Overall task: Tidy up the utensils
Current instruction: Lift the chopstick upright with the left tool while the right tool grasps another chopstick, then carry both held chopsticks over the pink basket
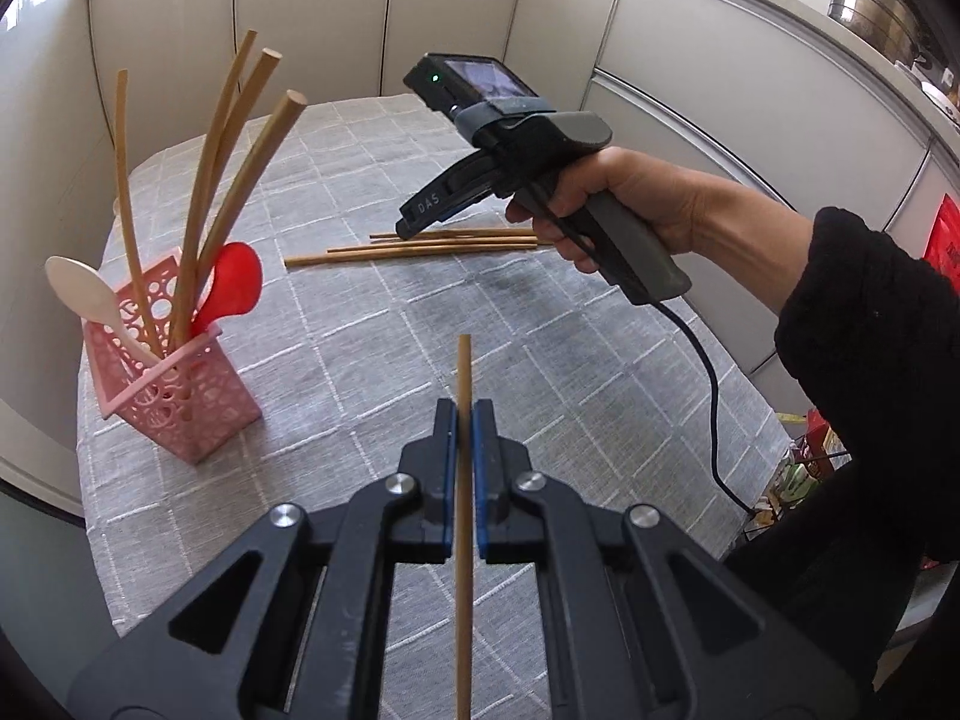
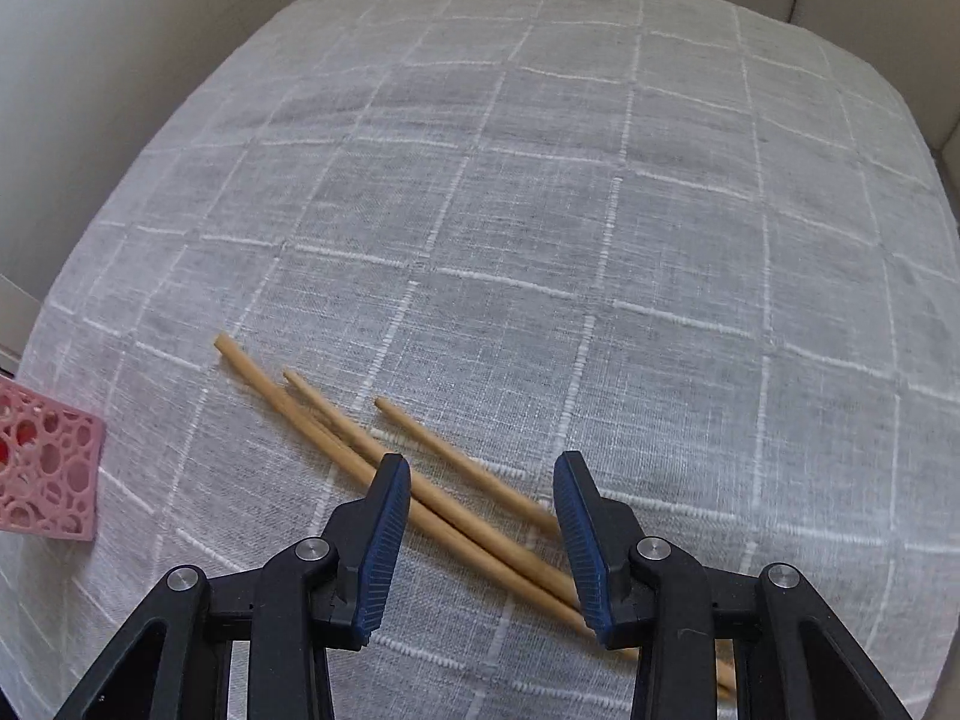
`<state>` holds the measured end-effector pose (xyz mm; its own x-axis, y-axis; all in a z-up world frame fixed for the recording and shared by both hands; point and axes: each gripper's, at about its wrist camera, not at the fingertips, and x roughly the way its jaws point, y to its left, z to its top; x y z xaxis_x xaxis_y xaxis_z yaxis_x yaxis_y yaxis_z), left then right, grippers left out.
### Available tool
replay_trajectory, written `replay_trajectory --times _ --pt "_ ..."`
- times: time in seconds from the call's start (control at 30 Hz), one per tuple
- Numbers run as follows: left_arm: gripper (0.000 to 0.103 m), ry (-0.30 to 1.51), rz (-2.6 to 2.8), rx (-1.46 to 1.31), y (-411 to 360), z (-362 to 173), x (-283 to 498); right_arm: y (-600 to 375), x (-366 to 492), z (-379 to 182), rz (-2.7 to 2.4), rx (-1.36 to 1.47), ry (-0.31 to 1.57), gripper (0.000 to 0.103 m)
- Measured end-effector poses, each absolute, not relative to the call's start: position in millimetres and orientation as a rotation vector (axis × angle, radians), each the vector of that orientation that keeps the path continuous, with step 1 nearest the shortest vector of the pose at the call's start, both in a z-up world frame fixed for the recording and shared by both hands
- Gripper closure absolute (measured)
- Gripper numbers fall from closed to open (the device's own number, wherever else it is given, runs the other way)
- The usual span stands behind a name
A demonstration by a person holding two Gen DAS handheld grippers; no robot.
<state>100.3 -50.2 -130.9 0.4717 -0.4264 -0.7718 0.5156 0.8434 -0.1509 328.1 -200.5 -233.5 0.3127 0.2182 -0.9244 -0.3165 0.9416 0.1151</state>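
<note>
My left gripper (image 1: pixel 463 414) is shut on a single wooden chopstick (image 1: pixel 464 372), which runs upright between its blue pads. To its left stands a pink perforated holder (image 1: pixel 180 396) with several chopsticks (image 1: pixel 222 180), a white spoon (image 1: pixel 81 288) and a red spoon (image 1: pixel 237 285) in it. Several loose chopsticks (image 1: pixel 420 246) lie on the grey checked tablecloth (image 2: pixel 540 210). My right gripper (image 2: pixel 483 468) hangs open just over these chopsticks (image 2: pixel 456 510), which pass under the gap between its jaws without touching the pads. In the left wrist view that right gripper (image 1: pixel 403 230) points down at the pile.
A person's hand and black sleeve (image 1: pixel 870 330) hold the right gripper, and its cable (image 1: pixel 714 408) trails down over the table's right edge. Pale cabinet doors surround the table. Steel pots (image 1: pixel 870 0) sit at the top right. The holder's corner (image 2: pixel 48 480) shows at the left edge.
</note>
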Motion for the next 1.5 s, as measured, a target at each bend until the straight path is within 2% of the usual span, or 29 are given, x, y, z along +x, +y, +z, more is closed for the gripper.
replay_trajectory --times 0.13,0.3,0.4,0.7,1.1,1.5 --pt "0.097 0.915 -0.577 0.101 -47.9 -130.2 101.3 -198.1 339.8 -244.9 0.329 -0.126 1.215 0.059" --pt "0.097 0.925 -0.565 0.091 -47.2 -131.1 103.4 -199.1 347.7 -251.6 0.328 -0.123 1.220 0.088" --pt "0.097 0.926 -0.555 0.086 -46.0 -131.3 104.3 -198.2 345.8 -249.6 0.284 -0.162 1.210 0.099" --pt "0.097 0.897 -0.531 0.084 -41.3 -124.0 103.1 -227.4 325.0 -206.5 0.178 -0.065 1.115 0.099" --pt "0.097 0.809 -0.501 0.080 -34.2 -104.2 94.5 -255.1 242.7 -125.2 0.101 0.103 0.909 0.099" --pt "0.097 0.636 -0.506 0.026 -12.5 -48.5 78.2 -265.8 155.7 -68.3 0.056 0.271 0.681 0.099"
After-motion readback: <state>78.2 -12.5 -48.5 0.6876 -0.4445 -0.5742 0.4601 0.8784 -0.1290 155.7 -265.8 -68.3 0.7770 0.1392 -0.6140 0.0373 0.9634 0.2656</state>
